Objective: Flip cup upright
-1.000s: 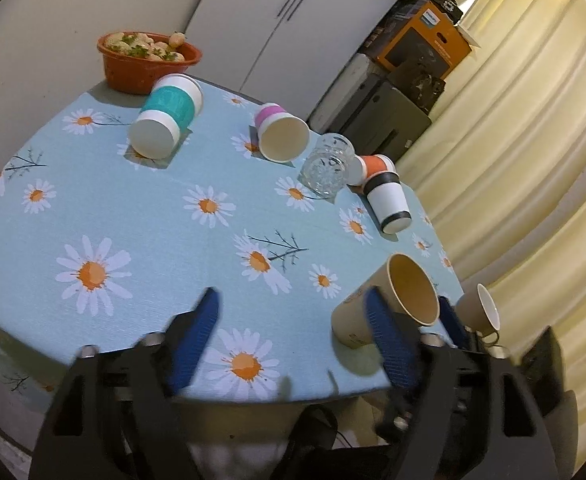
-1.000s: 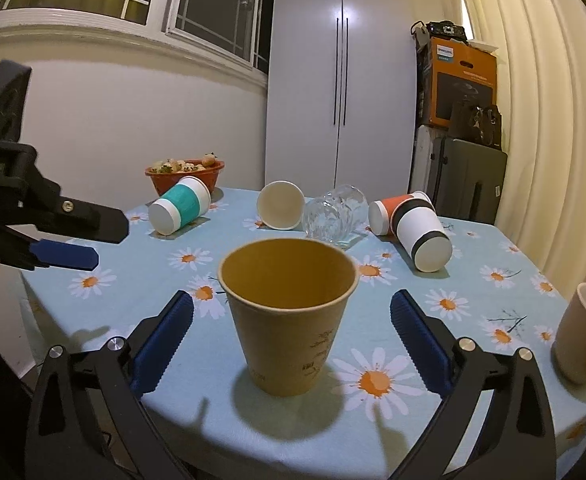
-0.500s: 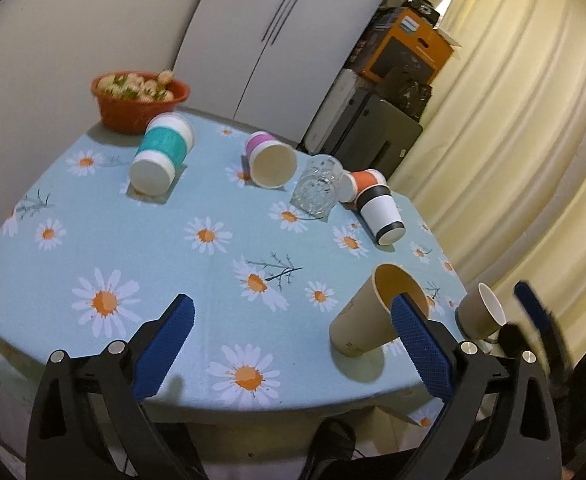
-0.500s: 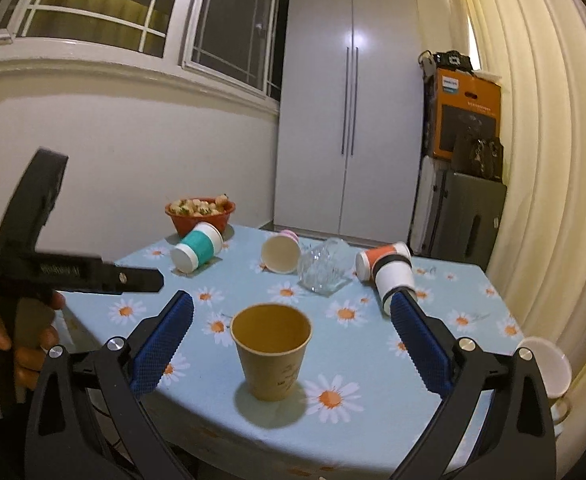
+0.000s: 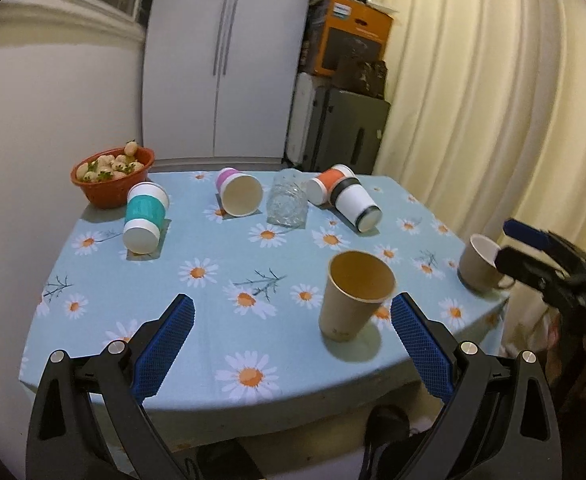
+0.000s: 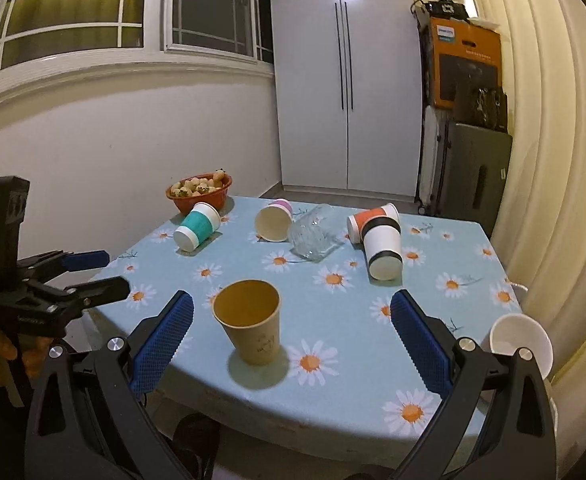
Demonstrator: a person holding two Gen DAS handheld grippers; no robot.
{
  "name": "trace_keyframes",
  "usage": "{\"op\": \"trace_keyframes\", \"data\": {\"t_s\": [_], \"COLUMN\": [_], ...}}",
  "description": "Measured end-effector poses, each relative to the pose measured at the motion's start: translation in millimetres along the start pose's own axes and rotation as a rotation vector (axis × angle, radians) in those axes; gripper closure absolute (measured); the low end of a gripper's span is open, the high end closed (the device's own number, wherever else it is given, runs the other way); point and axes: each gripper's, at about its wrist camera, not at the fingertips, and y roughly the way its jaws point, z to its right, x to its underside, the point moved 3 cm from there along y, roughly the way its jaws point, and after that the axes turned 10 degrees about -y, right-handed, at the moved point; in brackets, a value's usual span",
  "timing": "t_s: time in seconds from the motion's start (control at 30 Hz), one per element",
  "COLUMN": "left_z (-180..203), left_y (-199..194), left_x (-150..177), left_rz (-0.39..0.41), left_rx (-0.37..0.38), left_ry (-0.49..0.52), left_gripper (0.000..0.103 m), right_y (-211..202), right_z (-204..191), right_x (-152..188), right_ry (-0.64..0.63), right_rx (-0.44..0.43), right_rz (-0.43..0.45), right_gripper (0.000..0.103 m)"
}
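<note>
A brown paper cup (image 5: pixel 353 296) (image 6: pixel 251 326) stands upright near the table's front edge. Several cups lie on their sides farther back: a teal-banded one (image 5: pixel 145 218) (image 6: pixel 197 226), a pink one (image 5: pixel 239 196) (image 6: pixel 273 220), a clear glass (image 5: pixel 287 202) (image 6: pixel 313 236), an orange one (image 5: pixel 325 188) (image 6: pixel 369 216) and a black-banded white one (image 5: pixel 355 204) (image 6: pixel 383 246). My left gripper (image 5: pixel 293 348) is open and empty, back from the front edge. My right gripper (image 6: pixel 293 344) is open and empty, off the table's front.
A beige mug (image 5: pixel 479 266) (image 6: pixel 521 342) stands upright at the table's right corner. An orange bowl of food (image 5: pixel 111 178) (image 6: pixel 199 194) sits at the back left. The daisy tablecloth (image 5: pixel 213 272) covers the table. A suitcase and boxes (image 6: pixel 469 160) stand behind.
Both grippers have pulled back and up from the table. The brown cup stays upright where it was; the view now takes in the whole table.
</note>
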Motion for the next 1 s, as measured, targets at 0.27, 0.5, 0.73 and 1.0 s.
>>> {"op": "trace_keyframes", "data": {"t_s": [0.27, 0.5, 0.73, 1.0], "left_z": [7.1, 10.3, 10.7, 13.9], "left_y": [-5.4, -5.0, -3.0, -4.3], "left_x": [18.9, 27.2, 29.4, 30.6], "left_rz": [-0.052, -0.058, -0.056, -0.039], "left_rx": [0.015, 0.008, 0.002, -0.023], "left_ry": [0.029, 0.059, 0.05, 0.068], "left_gripper": [0.007, 0.007, 0.007, 0.007], "right_y": [-6.8, -6.8, -6.1, -4.2], "right_z": [7.6, 7.0, 5.1, 2.1], "right_x": [13.9, 27.9, 32.8, 33.4], "right_ry": [0.036, 0.048, 0.056, 0.045], "right_rx": [0.009, 0.03, 0.036, 0.038], "right_rz": [-0.038, -0.048, -0.065, -0.07], "right_gripper": [0.005, 0.005, 0.005, 0.005]}}
